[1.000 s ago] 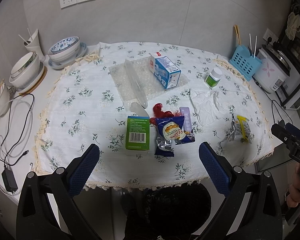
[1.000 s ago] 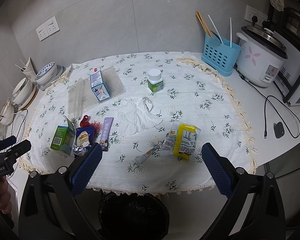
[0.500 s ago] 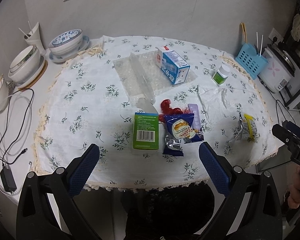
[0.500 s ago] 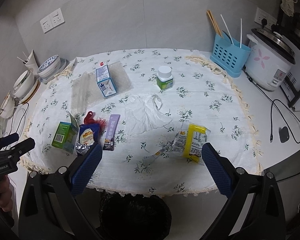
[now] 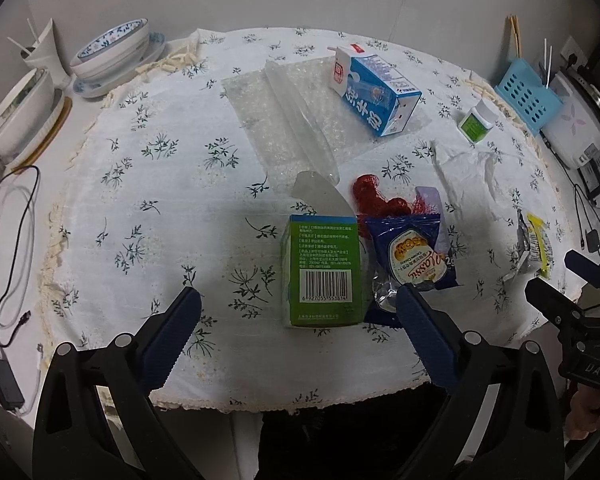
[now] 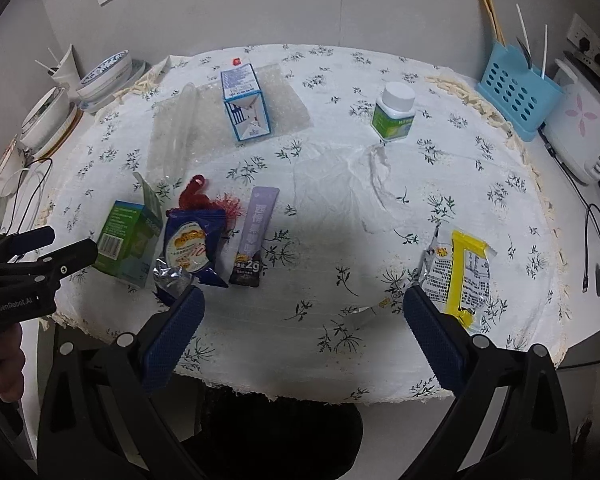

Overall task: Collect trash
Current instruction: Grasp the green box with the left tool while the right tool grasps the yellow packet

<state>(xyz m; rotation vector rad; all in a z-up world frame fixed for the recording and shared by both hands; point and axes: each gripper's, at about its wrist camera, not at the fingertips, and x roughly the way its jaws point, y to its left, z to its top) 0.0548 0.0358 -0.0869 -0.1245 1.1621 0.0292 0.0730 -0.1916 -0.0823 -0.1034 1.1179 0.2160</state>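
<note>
Both claws gape wide, empty, above the tablecloth [image 5: 148, 184].

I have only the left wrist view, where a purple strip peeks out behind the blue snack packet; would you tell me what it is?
Observer: In the right wrist view it is a long purple sachet marked 2g, lying flat beside the blue snack packet.
Operator: Thank you. How does the yellow wrapper lie?
Observer: The yellow wrapper lies flat near the table edge, just ahead of one finger of the open right claw.
Operator: Is the dark shape under the table a bin?
Observer: It appears so: a round black bin shows below the tablecloth fringe.
</note>
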